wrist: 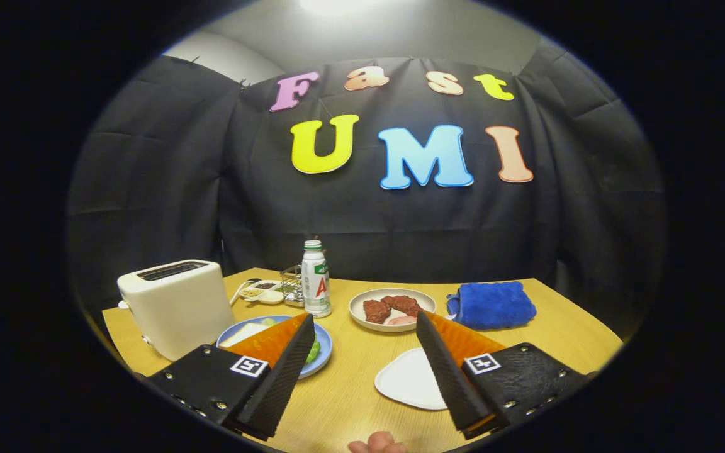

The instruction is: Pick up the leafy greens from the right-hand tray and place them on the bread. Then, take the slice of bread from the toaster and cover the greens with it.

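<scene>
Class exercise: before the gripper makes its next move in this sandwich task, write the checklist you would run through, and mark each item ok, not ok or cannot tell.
1. Gripper open, nothing between its fingers: ok.
2. Bread on the blue plate: ok, partly behind a finger.
3. Greens already on that bread: cannot tell; something green lies on the plate behind the finger.
4. Slice in the toaster: cannot tell, the slot looks dark.
5. Bottle stands upright beyond the plate: ok.
6. White tray by the other finger looks bare: ok.
</scene>
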A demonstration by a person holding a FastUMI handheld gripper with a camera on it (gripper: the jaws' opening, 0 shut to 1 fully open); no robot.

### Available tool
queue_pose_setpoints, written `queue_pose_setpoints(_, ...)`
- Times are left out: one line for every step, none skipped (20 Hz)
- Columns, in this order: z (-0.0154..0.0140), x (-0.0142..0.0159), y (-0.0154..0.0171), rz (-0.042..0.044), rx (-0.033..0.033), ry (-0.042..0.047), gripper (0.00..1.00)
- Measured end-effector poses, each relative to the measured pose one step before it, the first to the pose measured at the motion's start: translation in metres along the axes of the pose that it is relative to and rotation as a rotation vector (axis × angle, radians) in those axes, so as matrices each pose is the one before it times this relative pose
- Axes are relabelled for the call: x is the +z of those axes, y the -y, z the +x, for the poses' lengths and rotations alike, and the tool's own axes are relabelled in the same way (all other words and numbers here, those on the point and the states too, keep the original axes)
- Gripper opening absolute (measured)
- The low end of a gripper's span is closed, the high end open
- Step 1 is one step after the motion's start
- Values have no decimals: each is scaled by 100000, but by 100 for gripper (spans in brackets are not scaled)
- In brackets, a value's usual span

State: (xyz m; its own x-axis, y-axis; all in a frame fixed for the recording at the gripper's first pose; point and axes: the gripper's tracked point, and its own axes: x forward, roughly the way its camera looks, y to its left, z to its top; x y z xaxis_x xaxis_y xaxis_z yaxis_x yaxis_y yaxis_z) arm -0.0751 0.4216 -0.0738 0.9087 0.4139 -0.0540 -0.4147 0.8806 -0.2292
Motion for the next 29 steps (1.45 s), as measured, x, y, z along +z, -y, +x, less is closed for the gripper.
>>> queue_pose_setpoints(-709,-74,719,-1177,973,1466,98)
queue_pose_setpoints(-718,112,1236,-1119,-742,2237,98)
queue_pose_setpoints(-786,401,1174,-1281,-807,2848,98)
queue_pose_setpoints(-545,610,1047,-1668,-889,3502,98)
queue_pose_setpoints(-278,1028,1503,-285,-3528,3043,98)
queue_pose_setpoints(-262,747,862,39,-521,2645,98)
queue_pose_setpoints(-265,543,370,-132,1585,521,98)
queue_pose_setpoints(-356,246,567,-874,646,-341,98)
queue_pose_setpoints(-359,138,553,-1138,998,-709,98)
queue_pose_setpoints(-391,192,796,-1550,373,-407,98)
queue_pose_setpoints(-460,35,837,-1549,119,-286,98)
queue_pose_setpoints(-394,-59,741,-702,310,-424,98)
queue_pose_setpoints(-411,-86,866,954,108,-471,98)
queue_pose_setpoints(-280,200,944,1741,251,378,98)
queue_pose_setpoints(-336,-35,1276,1869,-924,142,98)
queue_pose_setpoints(-336,-134,1520,1877,-847,237,98)
queue_pose_setpoints(-241,-28,1579,1409,-1347,562,98)
queue_pose_setpoints(-218,-337,1859,1166,-2275,-214,98)
queue_pose_setpoints(-267,-207,1857,1309,-2062,-119,98)
queue_pose_setpoints(-208,-106,1619,1118,-1213,314,98)
queue_pose_setpoints(-201,-137,1764,911,-1569,-98,98)
queue_pose_setpoints(-270,-385,1703,455,-1452,-651,98)
queue_pose_setpoints(-270,-260,1532,223,-1024,-416,98)
queue_pose_setpoints(-244,-208,1468,187,-1332,-232,98)
queue_pose_setpoints(-208,-213,1407,12,-1325,-60,98)
queue_pose_setpoints(-199,-297,1378,172,-1333,-197,98)
queue_pose_setpoints(-290,-332,1263,478,-1287,-444,98)
queue_pose_setpoints(-110,-394,1047,833,-945,-422,98)
queue_pose_setpoints(-113,-216,1066,627,-1468,11,98)
